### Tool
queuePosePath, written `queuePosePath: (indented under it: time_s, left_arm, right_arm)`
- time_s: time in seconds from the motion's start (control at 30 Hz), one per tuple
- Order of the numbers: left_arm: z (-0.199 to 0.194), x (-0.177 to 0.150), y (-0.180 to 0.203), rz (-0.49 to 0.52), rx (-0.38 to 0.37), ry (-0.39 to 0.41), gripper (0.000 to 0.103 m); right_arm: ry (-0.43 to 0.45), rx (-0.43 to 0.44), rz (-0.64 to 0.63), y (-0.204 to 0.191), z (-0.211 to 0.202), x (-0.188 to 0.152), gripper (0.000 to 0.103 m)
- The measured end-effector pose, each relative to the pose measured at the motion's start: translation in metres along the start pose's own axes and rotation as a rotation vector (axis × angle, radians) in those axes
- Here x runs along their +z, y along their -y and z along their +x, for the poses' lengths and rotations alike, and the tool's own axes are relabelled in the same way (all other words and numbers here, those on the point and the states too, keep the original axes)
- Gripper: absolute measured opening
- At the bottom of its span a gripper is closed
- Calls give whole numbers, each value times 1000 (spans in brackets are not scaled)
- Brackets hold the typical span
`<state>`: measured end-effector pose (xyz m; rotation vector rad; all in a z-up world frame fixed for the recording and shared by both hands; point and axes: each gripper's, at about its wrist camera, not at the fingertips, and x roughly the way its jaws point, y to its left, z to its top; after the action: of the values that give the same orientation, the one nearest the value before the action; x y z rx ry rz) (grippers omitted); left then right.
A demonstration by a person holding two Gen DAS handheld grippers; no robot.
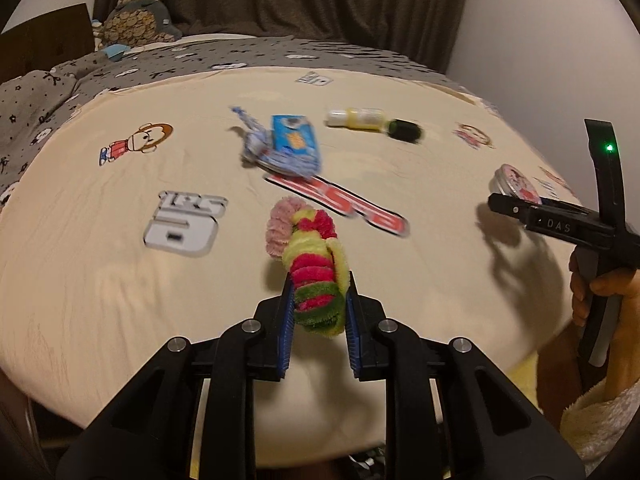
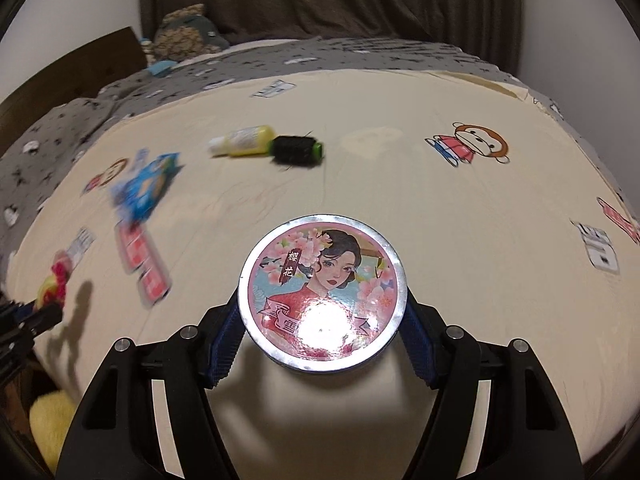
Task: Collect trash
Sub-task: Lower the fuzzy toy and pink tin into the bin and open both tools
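the left hand-held gripper (image 1: 320, 304) is clamped on a fuzzy striped hair tie (image 1: 310, 258), which sticks out past its blue pads above the bed (image 1: 100, 280). the right hand-held gripper (image 2: 322, 320) grips a round tin (image 2: 323, 294) by its rim, lid facing up. beyond the left gripper lie a blue wrapper (image 1: 288, 146), and further off a yellow bottle (image 1: 358, 118) touching a black roller (image 1: 406, 130).

The right gripper (image 1: 504, 202) body reads "DAS"; the round tin (image 2: 323, 294) lid shows "樱花".
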<state>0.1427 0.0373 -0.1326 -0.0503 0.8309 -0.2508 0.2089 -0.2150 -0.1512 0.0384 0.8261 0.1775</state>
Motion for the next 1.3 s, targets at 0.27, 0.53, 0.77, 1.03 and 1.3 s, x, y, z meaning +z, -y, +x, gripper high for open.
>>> queuePosePath:
  time_s: [0.27, 0.53, 0.77, 1.03, 1.3]
  left_arm:
    - [-40, -40, 48, 50, -107, 12, 20]
    - [-48, -91, 77, 78, -200, -63, 20]
    - [-37, -130, 97, 109, -244, -159, 20]
    - [12, -173, 108, 132, -248, -347, 20]
    - [65, -204, 103, 108, -232, -519, 21]
  right_arm:
    - [42, 28, -44, -13, -66, -54, 70]
    - [-18, 54, -26, -9, -92, -119, 70]
    - [-83, 71, 5, -10, -91, -164, 70]
    - [-260, 97, 63, -12, -48, -209, 70]
    - [-398, 117, 137, -10, -8, -236, 71]
